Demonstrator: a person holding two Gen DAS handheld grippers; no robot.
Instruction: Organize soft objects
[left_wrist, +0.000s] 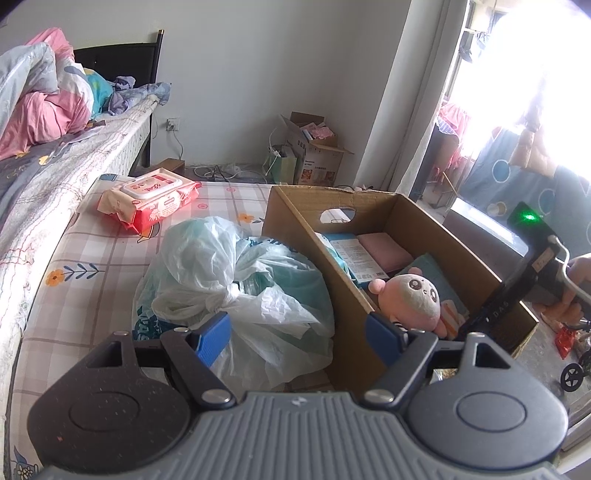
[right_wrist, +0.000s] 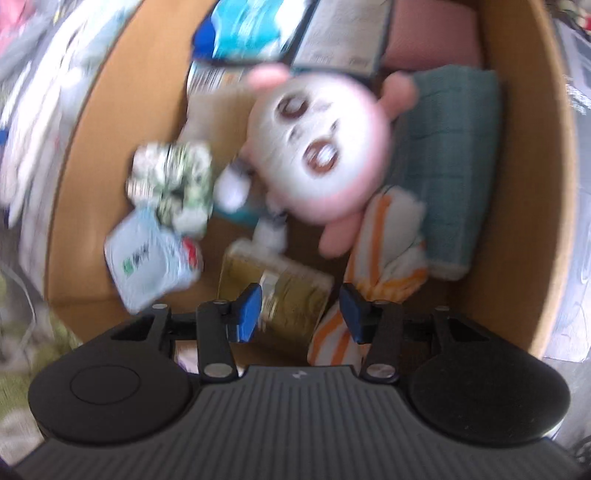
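A pink plush toy with a white face (left_wrist: 413, 299) lies inside an open cardboard box (left_wrist: 295, 218) on the mattress; the blurred right wrist view shows the toy (right_wrist: 317, 147) from above. My left gripper (left_wrist: 299, 336) is open and empty, hovering over a tied white plastic bag (left_wrist: 236, 280) and the box's near wall. My right gripper (right_wrist: 301, 312) is open and empty above the box floor, near a gold packet (right_wrist: 273, 291) and an orange-striped cloth (right_wrist: 388, 236). The right gripper's body (left_wrist: 517, 280) shows at the box's right edge.
The box also holds a teal folded towel (right_wrist: 450, 162), a pink pad (left_wrist: 384, 251), a booklet (left_wrist: 358, 258) and small packets (right_wrist: 147, 254). A red wet-wipes pack (left_wrist: 151, 199) lies on the checked mattress. A bed with bedding (left_wrist: 48, 122) stands at left.
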